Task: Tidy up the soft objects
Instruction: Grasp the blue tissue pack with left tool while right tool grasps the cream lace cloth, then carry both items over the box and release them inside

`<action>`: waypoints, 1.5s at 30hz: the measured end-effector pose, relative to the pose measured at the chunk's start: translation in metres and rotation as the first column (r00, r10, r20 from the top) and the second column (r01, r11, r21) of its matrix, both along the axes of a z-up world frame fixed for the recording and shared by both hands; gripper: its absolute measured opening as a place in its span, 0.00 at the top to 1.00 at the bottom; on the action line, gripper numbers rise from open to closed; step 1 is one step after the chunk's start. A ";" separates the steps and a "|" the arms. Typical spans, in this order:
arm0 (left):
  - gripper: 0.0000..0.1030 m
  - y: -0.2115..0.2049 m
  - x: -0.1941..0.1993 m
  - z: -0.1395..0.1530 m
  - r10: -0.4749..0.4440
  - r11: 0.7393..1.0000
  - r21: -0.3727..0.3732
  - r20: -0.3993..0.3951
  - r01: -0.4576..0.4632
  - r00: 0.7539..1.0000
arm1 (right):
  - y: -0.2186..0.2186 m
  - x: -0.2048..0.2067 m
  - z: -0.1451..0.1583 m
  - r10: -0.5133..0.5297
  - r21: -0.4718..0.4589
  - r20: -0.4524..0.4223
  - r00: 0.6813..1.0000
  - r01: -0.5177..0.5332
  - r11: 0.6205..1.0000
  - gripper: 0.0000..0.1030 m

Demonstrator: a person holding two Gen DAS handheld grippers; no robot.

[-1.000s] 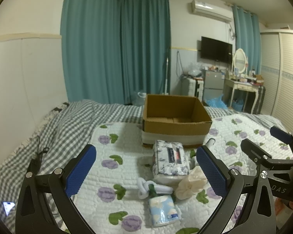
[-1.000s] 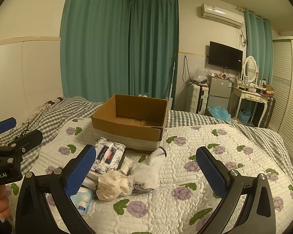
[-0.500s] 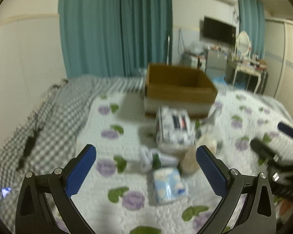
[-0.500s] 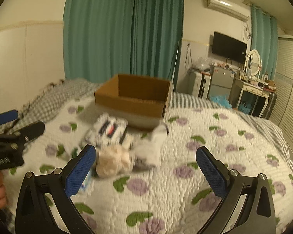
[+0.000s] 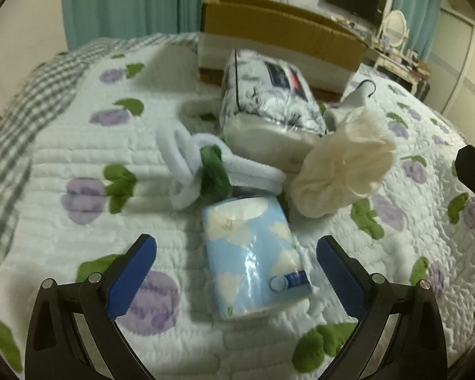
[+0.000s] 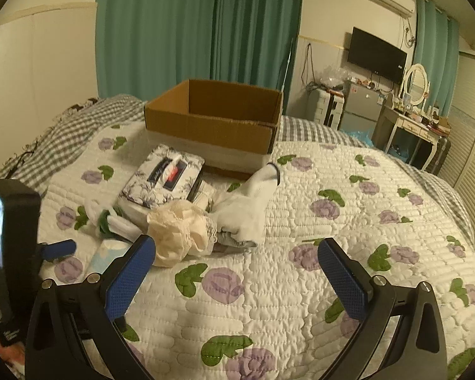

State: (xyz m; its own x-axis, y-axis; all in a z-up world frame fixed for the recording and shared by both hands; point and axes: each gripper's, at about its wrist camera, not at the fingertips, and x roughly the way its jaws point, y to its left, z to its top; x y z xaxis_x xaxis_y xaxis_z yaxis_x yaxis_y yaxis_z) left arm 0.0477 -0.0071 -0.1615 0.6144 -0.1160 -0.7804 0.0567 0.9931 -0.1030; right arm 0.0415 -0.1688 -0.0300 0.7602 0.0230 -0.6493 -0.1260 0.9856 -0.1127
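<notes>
Step in hand looked like first pick: left gripper [image 5: 236, 255] was spread wide, straddling the small blue tissue pack [image 5: 255, 256] at lower centre of the left view, not touching it. Next move, I'd judge: ease forward, close on the pack, carry it to the cardboard box [image 6: 217, 117], upper centre. Right gripper [image 6: 236, 259] was also wide apart, holding nothing, over the quilt [image 6: 300, 285].

Count: two tissue packs (blue; floral pack [image 6: 161, 179]), one cream puff [image 6: 177, 231], one white sock [image 6: 248, 205], one white-green bundle [image 5: 202, 161], one box.
</notes>
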 end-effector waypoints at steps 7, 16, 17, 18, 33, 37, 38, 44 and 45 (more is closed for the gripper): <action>0.40 0.000 0.001 -0.007 -0.093 0.995 -0.048 -0.023 0.092 0.995 | 0.017 0.016 -0.009 0.028 0.019 -0.016 0.999 -0.028 0.999 0.00; 0.44 0.021 -0.008 0.001 -0.065 0.995 -0.070 -0.024 0.064 0.998 | 0.042 0.041 -0.031 0.067 0.028 -0.074 0.995 -0.065 0.998 0.04; 0.44 0.024 -0.009 0.002 -0.057 0.996 -0.070 -0.024 0.055 0.998 | 0.043 0.044 -0.033 0.070 0.035 -0.081 0.994 -0.067 0.997 0.05; 0.45 0.027 -0.011 0.003 -0.047 0.997 -0.067 -0.021 0.046 0.999 | 0.045 0.046 -0.035 0.071 0.045 -0.088 0.994 -0.068 0.997 0.11; 0.45 0.027 -0.011 0.072 -0.039 0.999 0.011 0.109 0.038 0.993 | 0.036 0.038 0.001 0.128 0.159 -0.035 0.991 -0.121 0.980 0.75; 0.45 0.021 0.002 0.125 -0.061 0.998 0.038 0.233 0.054 0.971 | 0.036 0.047 0.045 0.154 0.104 0.072 0.986 -0.161 0.982 0.75; 0.45 0.018 0.010 0.142 -0.074 0.997 0.042 0.269 0.065 0.960 | 0.035 0.054 0.060 0.159 0.100 0.099 0.982 -0.169 0.981 0.75; 0.44 0.000 0.069 0.191 -0.114 0.990 0.115 0.374 0.076 0.921 | 0.023 0.111 0.126 0.168 0.057 0.215 0.962 -0.184 0.981 0.75; 0.44 -0.003 0.083 0.194 -0.119 0.989 0.131 0.382 0.074 0.916 | 0.021 0.121 0.130 0.169 0.057 0.213 0.962 -0.184 0.981 0.75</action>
State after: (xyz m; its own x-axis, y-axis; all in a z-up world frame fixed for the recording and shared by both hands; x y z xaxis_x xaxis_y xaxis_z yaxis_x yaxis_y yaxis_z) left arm 0.1303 -0.0105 0.0321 0.8614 -0.1166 -0.4944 0.1660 0.9845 0.0570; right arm 0.1623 -0.1480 0.0997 0.8569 0.2116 -0.4700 -0.2806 0.9564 -0.0810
